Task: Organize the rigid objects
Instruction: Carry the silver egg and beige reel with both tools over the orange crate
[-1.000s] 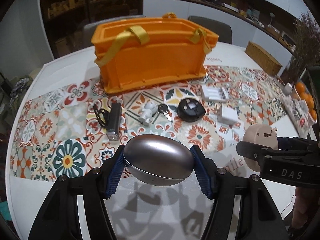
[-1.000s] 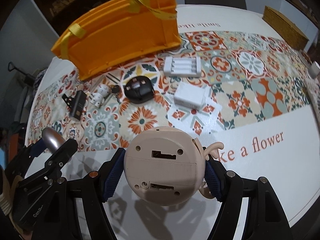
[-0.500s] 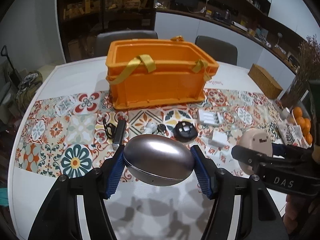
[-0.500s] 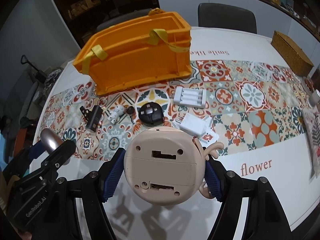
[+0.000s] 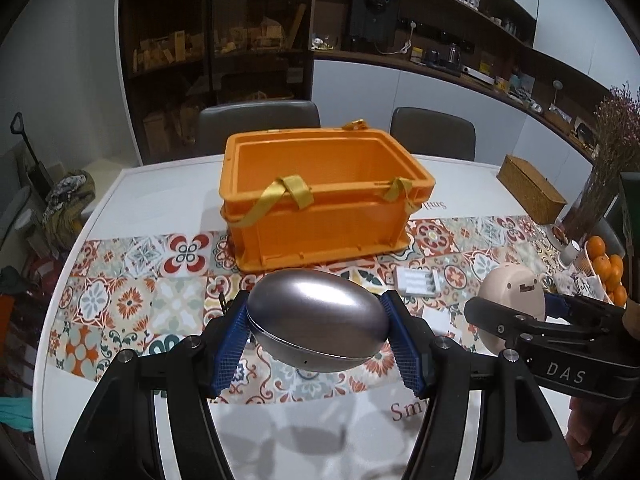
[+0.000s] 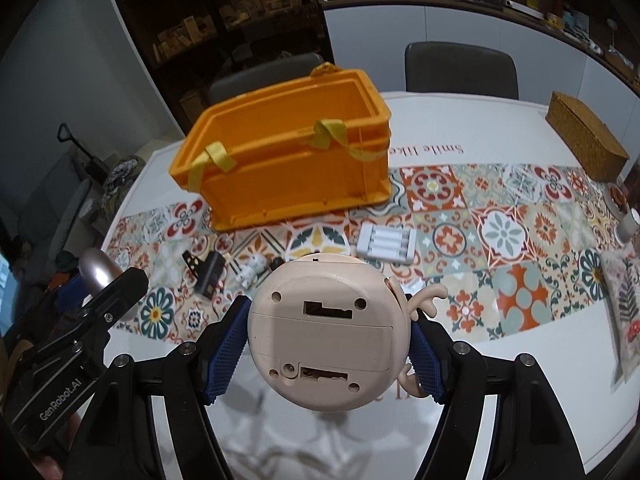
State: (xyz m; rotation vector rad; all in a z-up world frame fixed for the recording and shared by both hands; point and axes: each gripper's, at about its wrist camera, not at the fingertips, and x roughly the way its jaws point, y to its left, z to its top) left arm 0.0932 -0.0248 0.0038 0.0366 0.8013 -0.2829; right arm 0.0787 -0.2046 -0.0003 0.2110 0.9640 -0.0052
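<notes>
My left gripper (image 5: pixel 316 330) is shut on a silver egg-shaped case (image 5: pixel 318 318), held well above the table. My right gripper (image 6: pixel 328 340) is shut on a round beige gadget (image 6: pixel 328 332) with its underside towards the camera; it also shows in the left wrist view (image 5: pixel 510 300). An open orange crate (image 5: pixel 324 196) with yellow straps stands at the far middle of the table, also in the right wrist view (image 6: pixel 288 160). Between crate and grippers lie a white battery charger (image 6: pixel 385 245), a black flashlight (image 6: pixel 210 278) and a small white figure (image 6: pixel 251 271).
The white table (image 6: pixel 540 400) carries a patterned tile runner (image 6: pixel 500 236). A wicker box (image 6: pixel 586 142) sits at the far right, a cup (image 6: pixel 628 224) and oranges (image 5: pixel 606 272) at the right edge. Two chairs (image 5: pixel 432 132) stand behind the crate.
Both grippers have risen and pulled back with their objects still held. The crate now looks smaller and farther, and its open inside shows.
</notes>
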